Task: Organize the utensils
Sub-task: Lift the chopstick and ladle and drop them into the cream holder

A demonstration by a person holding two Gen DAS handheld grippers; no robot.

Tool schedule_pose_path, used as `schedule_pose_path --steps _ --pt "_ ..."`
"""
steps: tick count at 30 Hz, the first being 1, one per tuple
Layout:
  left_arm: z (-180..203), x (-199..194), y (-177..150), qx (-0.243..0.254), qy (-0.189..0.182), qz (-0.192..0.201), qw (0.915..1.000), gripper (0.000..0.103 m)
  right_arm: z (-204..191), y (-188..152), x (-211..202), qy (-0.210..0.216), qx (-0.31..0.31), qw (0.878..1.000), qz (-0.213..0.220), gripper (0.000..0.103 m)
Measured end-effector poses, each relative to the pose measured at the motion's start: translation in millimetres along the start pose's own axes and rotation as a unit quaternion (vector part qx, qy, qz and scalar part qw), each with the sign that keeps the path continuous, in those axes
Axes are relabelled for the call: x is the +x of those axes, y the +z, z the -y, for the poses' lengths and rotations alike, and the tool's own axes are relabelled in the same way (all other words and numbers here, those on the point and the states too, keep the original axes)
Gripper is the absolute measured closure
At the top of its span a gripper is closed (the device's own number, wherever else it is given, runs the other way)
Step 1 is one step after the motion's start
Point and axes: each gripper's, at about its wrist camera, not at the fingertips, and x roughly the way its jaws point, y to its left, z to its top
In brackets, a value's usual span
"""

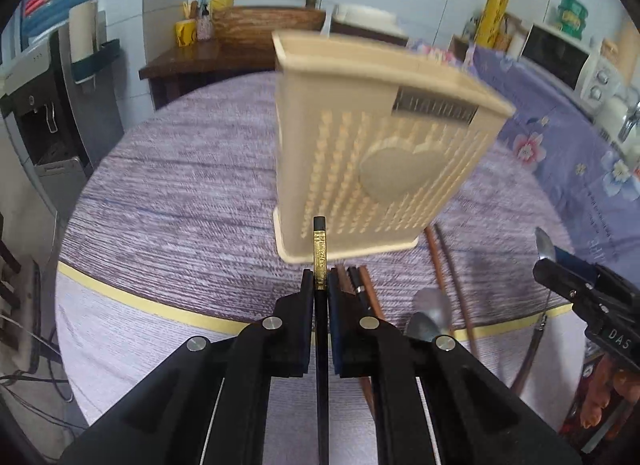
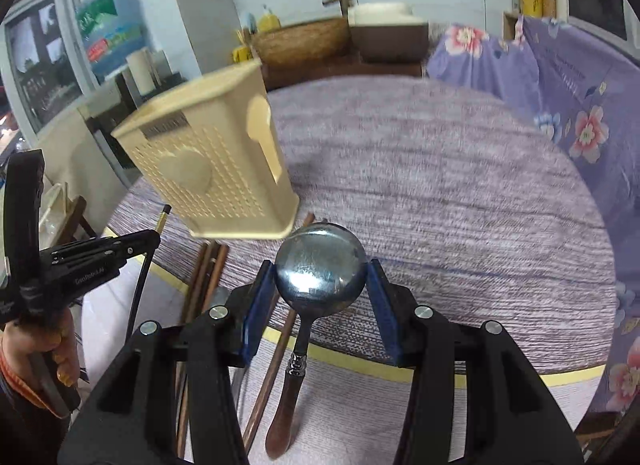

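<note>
Utensils lie loose at the near edge of the round surface (image 1: 180, 193), which wears a purple striped cloth with a yellow band. Seen from the left wrist, the left tongs (image 1: 319, 285) are pressed together on a black chopstick (image 1: 320, 249) with a gold band near its end; the stick rises between the pads and its tip stands in front of the foot of the cream utensil holder (image 1: 360, 137). That perforated holder stands upright on the surface, beyond the tongs, with a heart shape on its front. Just right of the left tongs, brown chopsticks (image 1: 436, 265) and a metal spoon (image 1: 430, 307) rest on the cloth in front of the holder. At the right edge of this view the right tongs (image 1: 548, 261) show from the side, with a bit of metal spoon bowl above them.

From the right wrist, the right tongs (image 2: 320, 277) pinch a round-bowled spoon (image 2: 320, 269) by the sides of its bowl, blue pads against both edges, and its brown handle hangs down toward the camera. The utensil holder (image 2: 216, 169) stands to the upper left, tilted by the lens. Brown chopsticks (image 2: 208, 277) lie below it on the cloth. At far left a hand (image 2: 36, 349) grips the left tongs (image 2: 154, 237), with the black chopstick (image 2: 160, 221) poking out past them.
</note>
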Motion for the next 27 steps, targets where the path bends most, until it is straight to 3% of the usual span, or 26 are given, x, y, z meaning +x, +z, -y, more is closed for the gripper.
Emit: schedule_pose_path --steps 10,27 --pt "-1.9 -90.1 3.3 0.005 -0.045 0.095 0.9945 0.095 -5.8 6.9 -56.6 0.019 -0.031 0.997 0.064 0.055" --pt "-10.0 -118.2 3.8 0.000 -0.060 0.134 0.9892 0.095 -17.1 8.1 -66.9 0.012 -0.056 0.995 0.078 0.055"
